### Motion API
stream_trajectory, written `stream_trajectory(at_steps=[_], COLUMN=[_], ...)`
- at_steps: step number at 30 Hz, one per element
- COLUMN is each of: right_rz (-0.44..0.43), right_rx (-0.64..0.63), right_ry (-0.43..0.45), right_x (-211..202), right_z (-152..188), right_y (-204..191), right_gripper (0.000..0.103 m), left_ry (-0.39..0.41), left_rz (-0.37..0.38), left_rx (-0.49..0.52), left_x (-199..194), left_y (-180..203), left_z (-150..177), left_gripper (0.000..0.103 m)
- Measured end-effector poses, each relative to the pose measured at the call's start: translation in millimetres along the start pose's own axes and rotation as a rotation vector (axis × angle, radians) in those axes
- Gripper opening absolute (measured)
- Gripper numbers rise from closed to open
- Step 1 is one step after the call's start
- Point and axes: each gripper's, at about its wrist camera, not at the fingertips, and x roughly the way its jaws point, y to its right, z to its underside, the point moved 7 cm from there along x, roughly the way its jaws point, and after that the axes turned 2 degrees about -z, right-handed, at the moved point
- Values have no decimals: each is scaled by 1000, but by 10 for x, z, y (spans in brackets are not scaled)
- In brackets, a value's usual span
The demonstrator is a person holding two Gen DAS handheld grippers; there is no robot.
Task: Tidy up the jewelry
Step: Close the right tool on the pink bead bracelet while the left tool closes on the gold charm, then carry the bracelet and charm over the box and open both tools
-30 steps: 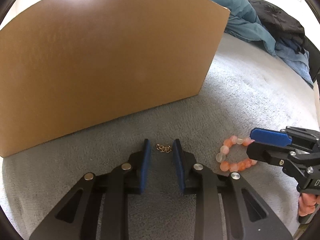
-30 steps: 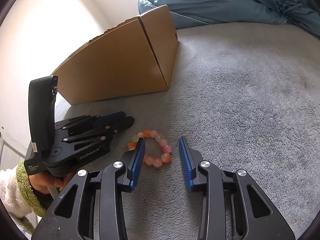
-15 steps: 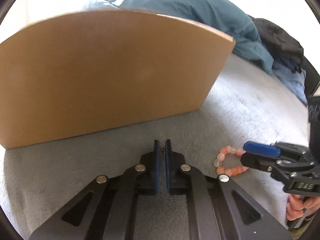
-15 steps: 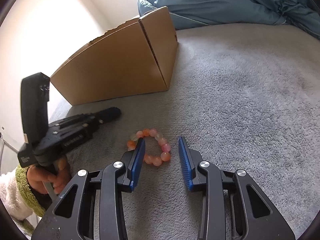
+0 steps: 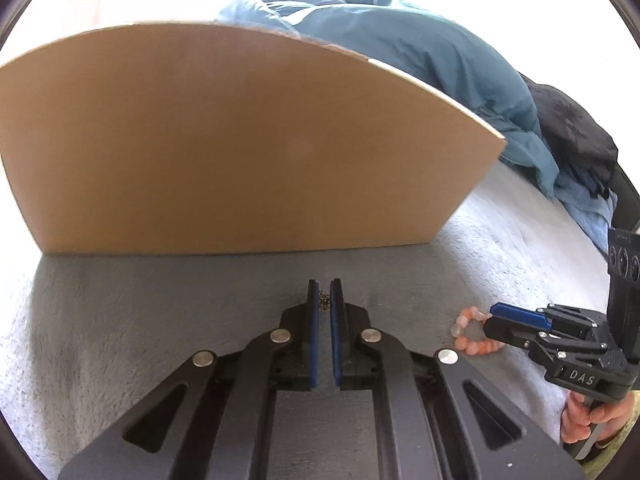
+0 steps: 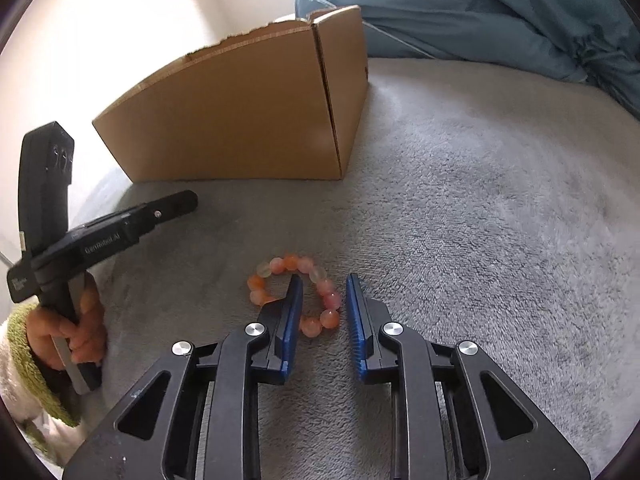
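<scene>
1. Nearest in the left wrist view, the left gripper [image 5: 324, 300] has its blue pads drawn almost together on a small gold chain [image 5: 323, 301], which hangs pinched at the very tips. That tip grip suits so fine a piece, though it looks easy to lose.
2. Nearest in the right wrist view, the right gripper [image 6: 320, 300] is spread moderately and holds nothing. Its jaws straddle the right-hand arc of the bead bracelet [image 6: 295, 294], with the left pad set inside the loop and the right pad outside (a sensible way to catch a ring of beads by one side).
3. The bracelet lies flat on the grey blanket [image 6: 480, 240], just to the right of the left gripper.
4. Farther off stands the cardboard box [image 6: 240, 120], its plain wall facing both tools. It is probably where the jewelry goes, but its inside is hidden.
5. Farthest, a blue duvet [image 6: 500, 8] is heaped behind the box.
6. My judgement: the chain is ready to carry and the bracelet not yet gripped.
</scene>
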Motion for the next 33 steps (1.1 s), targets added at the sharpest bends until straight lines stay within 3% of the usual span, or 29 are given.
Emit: stream_trajectory(at_steps=[8, 11, 19, 24, 29, 33], right_rz=[29, 26, 15, 32, 13, -42], right_rx=[0, 19, -13, -82, -149, -160], right_ry=[-27, -13, 77, 166, 265, 300], right_x=[194, 164, -315, -685, -991, -1047], right_z=[47, 30, -164, -567, -1100, -1519], right_y=[41, 44, -86, -235, -460, -572], right_gripper=[15, 7, 7, 7, 7, 7], left_ry=[-22, -30, 48, 143, 258, 250], left_rz=[-8, -11, -34, -12, 30, 58], left_rx=[-16, -20, 28, 46, 34, 23], left_x=[72, 137, -264, -771, -1275, -1292], left_y=[-107, -74, 64, 86, 47, -45], left_z=[99, 57, -120, -377, -883, -1296], left_gripper=[5, 5, 5, 5, 5, 5])
